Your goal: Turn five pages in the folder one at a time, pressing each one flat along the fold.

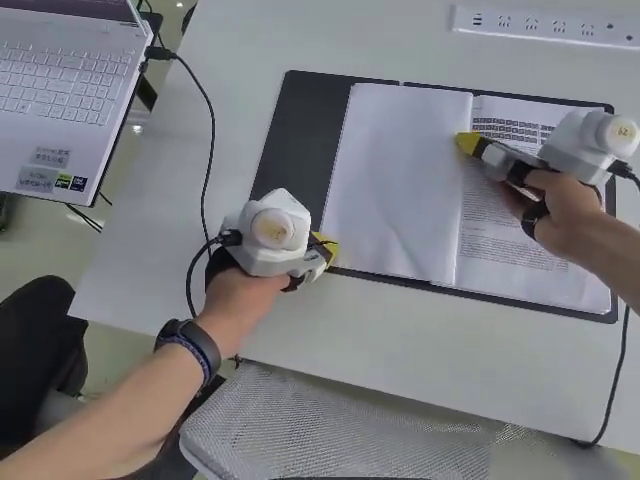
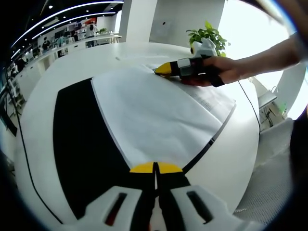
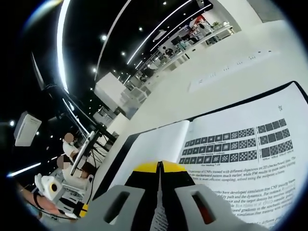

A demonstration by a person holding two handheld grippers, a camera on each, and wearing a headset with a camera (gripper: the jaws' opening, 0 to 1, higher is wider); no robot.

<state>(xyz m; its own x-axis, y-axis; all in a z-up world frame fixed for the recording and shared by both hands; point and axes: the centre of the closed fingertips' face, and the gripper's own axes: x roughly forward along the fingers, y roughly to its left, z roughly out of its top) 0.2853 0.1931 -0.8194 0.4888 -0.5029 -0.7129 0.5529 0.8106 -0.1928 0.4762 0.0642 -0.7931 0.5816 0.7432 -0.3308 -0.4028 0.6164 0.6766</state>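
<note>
A black folder (image 1: 300, 130) lies open on the white table. A blank turned page (image 1: 400, 180) covers its middle, and a printed page (image 1: 520, 240) lies to the right of the fold. My right gripper (image 1: 468, 143) is shut, its yellow tips resting on the fold near the folder's top edge, between the blank page (image 3: 144, 149) and the printed page (image 3: 240, 144). My left gripper (image 1: 322, 248) is shut at the folder's near left edge, its tips touching the corner of the blank page (image 2: 154, 115). From the left gripper view, the right gripper (image 2: 161, 70) sits across the page.
An open laptop (image 1: 60, 80) sits at the far left with a black cable (image 1: 205, 130) running past the folder. A power strip (image 1: 545, 22) lies along the table's far edge. A mesh chair (image 1: 330, 430) stands below the near table edge.
</note>
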